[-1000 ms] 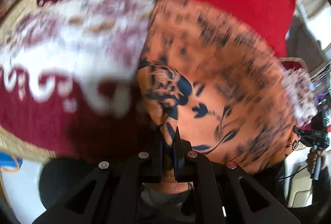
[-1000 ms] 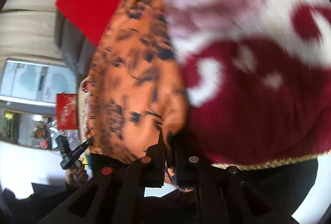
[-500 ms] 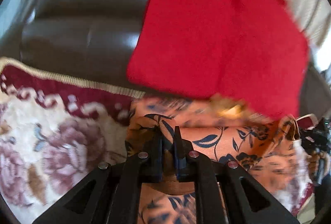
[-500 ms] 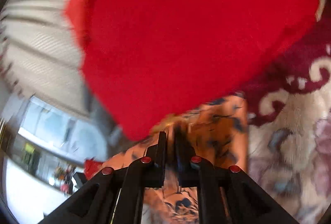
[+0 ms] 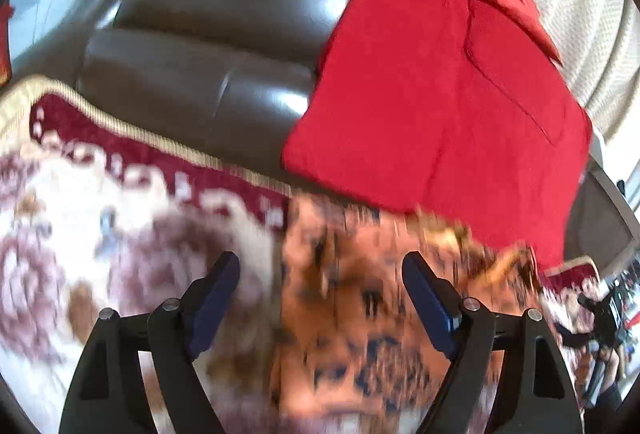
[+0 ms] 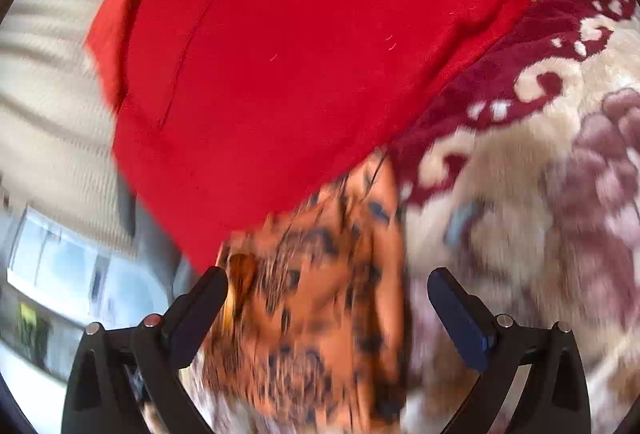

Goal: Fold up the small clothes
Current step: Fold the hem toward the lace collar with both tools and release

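Opening at this instant, the left claw [image 5: 320,274] and right claw [image 6: 326,290] both stand wide after being pinched tight on the orange patterned garment [image 5: 380,314] a second ago; nothing is gripped now. The garment lies released on the floral blanket [image 5: 120,234], its far edge near the blanket's back border, just below the red cushion [image 5: 440,73] against the dark sofa back [image 5: 208,33]. Judgement: one fold is laid down; blur prevents checking its neatness.
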`<action>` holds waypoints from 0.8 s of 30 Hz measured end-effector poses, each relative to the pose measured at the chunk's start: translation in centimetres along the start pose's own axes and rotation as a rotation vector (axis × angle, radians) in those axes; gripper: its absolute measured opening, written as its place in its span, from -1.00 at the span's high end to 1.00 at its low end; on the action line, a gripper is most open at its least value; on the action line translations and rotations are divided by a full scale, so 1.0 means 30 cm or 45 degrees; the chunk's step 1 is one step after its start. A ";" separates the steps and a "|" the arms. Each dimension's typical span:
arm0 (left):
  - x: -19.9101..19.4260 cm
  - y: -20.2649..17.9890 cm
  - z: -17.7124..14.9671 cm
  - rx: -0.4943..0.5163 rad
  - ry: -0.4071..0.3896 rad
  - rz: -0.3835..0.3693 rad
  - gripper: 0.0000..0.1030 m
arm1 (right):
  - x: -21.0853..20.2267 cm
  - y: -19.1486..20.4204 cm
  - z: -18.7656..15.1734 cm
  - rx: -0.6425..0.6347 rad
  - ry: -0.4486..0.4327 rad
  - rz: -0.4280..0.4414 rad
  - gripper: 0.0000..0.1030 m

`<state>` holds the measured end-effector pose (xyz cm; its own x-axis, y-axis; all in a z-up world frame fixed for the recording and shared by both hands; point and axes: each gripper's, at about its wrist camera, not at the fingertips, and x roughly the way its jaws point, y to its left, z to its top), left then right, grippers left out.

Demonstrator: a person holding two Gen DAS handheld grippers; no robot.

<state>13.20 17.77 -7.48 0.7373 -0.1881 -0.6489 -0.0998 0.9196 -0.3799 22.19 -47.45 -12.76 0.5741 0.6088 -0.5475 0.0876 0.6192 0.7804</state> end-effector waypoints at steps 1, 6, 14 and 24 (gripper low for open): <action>0.013 -0.001 -0.033 0.013 0.038 -0.018 -0.62 | 0.017 0.022 -0.029 -0.042 0.035 -0.017 -0.95; 0.180 -0.081 -0.142 0.127 0.248 0.067 -0.46 | 0.160 0.049 -0.072 -0.164 0.194 -0.205 0.03; 0.121 -0.190 0.004 0.144 0.232 0.103 0.63 | 0.096 0.277 -0.065 -0.348 0.161 -0.305 0.62; -0.224 -0.204 -0.232 0.201 0.192 -0.010 0.53 | -0.303 0.275 -0.350 -0.332 0.098 -0.215 0.59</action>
<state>4.21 11.00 -5.39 0.6281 -0.2343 -0.7421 0.0203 0.9582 -0.2854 9.15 -42.67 -4.52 0.5051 0.5161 -0.6917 -0.0412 0.8150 0.5780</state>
